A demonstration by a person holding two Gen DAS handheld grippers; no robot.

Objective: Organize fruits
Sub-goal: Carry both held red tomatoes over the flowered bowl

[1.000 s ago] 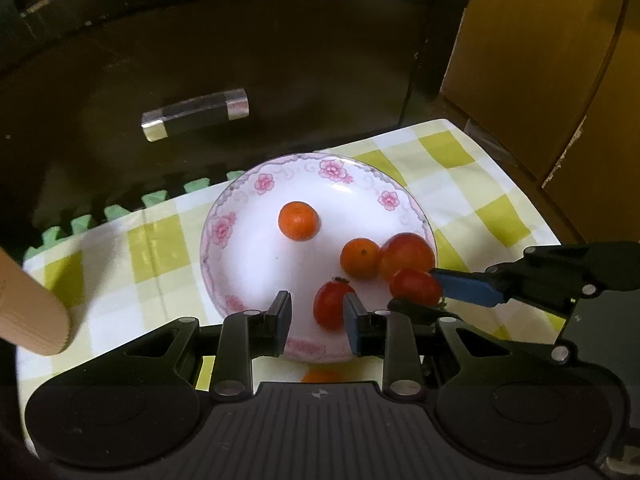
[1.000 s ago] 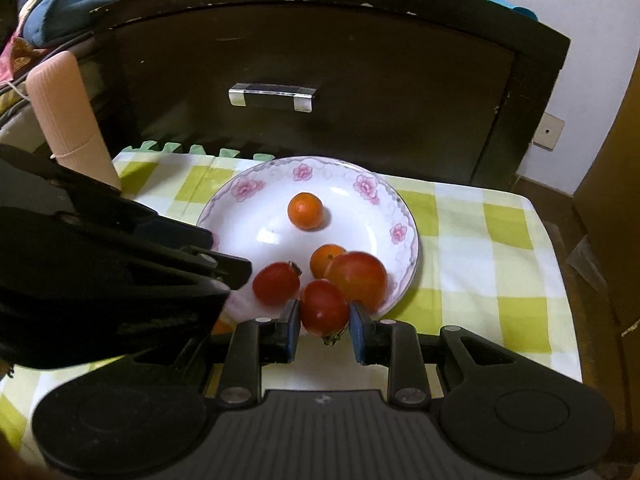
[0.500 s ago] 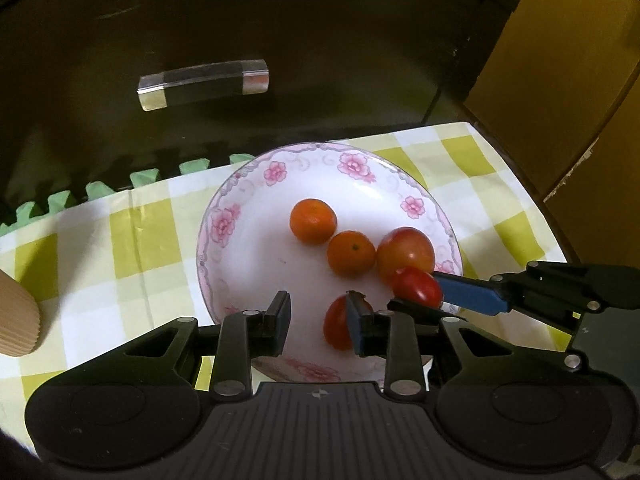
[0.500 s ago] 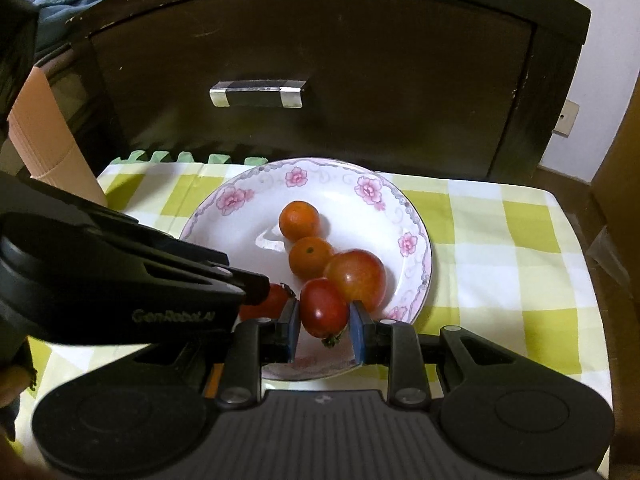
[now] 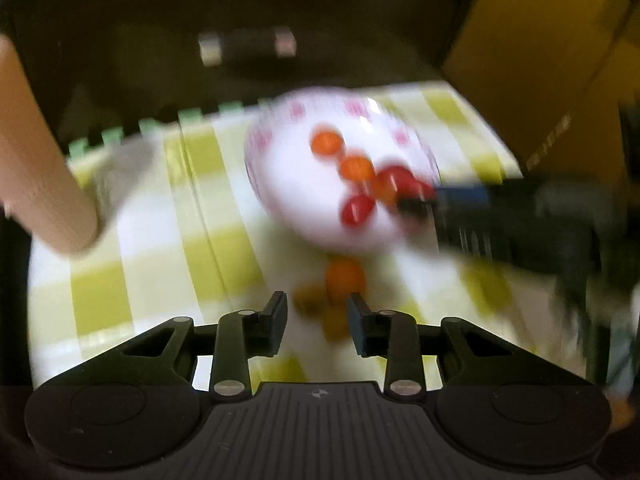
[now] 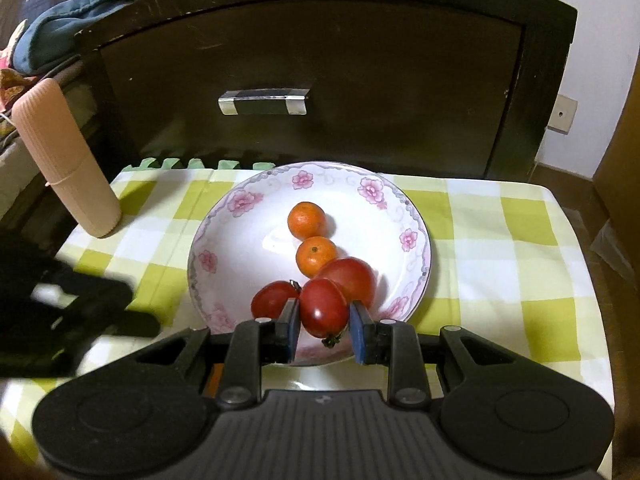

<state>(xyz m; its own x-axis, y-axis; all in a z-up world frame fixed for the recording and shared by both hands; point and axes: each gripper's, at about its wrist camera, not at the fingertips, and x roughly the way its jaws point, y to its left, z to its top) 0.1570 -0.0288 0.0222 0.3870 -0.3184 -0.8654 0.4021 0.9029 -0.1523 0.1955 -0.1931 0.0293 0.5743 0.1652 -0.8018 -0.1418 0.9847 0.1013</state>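
A white plate with pink flowers (image 6: 416, 216) sits on the checked cloth and holds two small oranges (image 6: 307, 220) and two red tomatoes (image 6: 352, 276). My right gripper (image 6: 324, 326) is shut on a small red tomato (image 6: 323, 312) over the plate's near rim. In the blurred left wrist view, my left gripper (image 5: 317, 320) is open and empty above the cloth, just behind an orange (image 5: 346, 278) that lies in front of the plate (image 5: 280, 184). The right gripper also shows there (image 5: 424, 200), at the plate's right edge.
A tall pink ribbed cup (image 6: 64, 160) stands on the cloth's left side. A dark drawer front with a metal handle (image 6: 264, 101) rises behind the table. A brown cabinet (image 5: 552, 52) stands to the right.
My left gripper has pulled back fast from the plate toward the near cloth, so an orange on the cloth is now in view. My right gripper holds its tomato nearly in place.
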